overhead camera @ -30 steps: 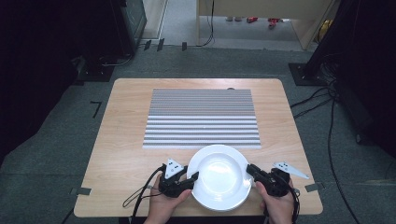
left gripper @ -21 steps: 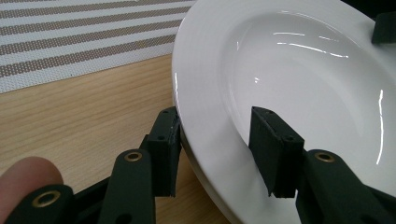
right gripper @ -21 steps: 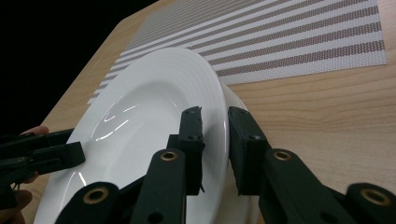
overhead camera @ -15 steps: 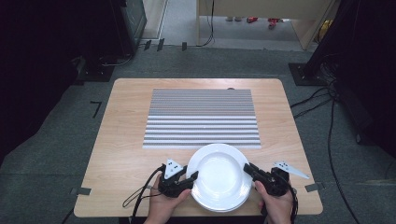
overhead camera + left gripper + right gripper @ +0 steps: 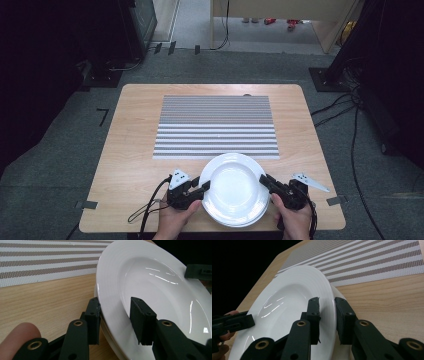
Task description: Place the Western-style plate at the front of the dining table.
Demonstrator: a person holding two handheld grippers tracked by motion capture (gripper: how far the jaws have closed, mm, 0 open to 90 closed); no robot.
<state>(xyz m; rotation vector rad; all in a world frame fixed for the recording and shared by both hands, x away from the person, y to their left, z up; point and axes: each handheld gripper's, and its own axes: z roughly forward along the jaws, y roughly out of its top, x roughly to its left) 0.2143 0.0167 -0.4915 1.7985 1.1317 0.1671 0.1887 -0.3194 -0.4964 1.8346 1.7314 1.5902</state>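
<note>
A white plate [image 5: 234,187] [image 5: 155,285] [image 5: 287,305] sits near the table's front edge, on top of a second white plate [image 5: 246,223] [image 5: 340,294] whose rim peeks out beneath it. My left gripper [image 5: 205,187] [image 5: 115,302] grips the top plate's left rim, one jaw under it and one over the well. Opposite, my right gripper [image 5: 264,179] [image 5: 325,300] pinches the right rim between its jaws. The top plate looks slightly raised and tilted off the lower one.
A grey-and-white striped placemat [image 5: 216,127] lies just beyond the plates on the wooden table [image 5: 130,150]. Cables trail from both grippers over the front edge. Dark equipment and floor cables surround the table.
The right gripper has slid a little further in on the rim. The top plate has shifted slightly left and away, so the lower plate's edge now shows.
</note>
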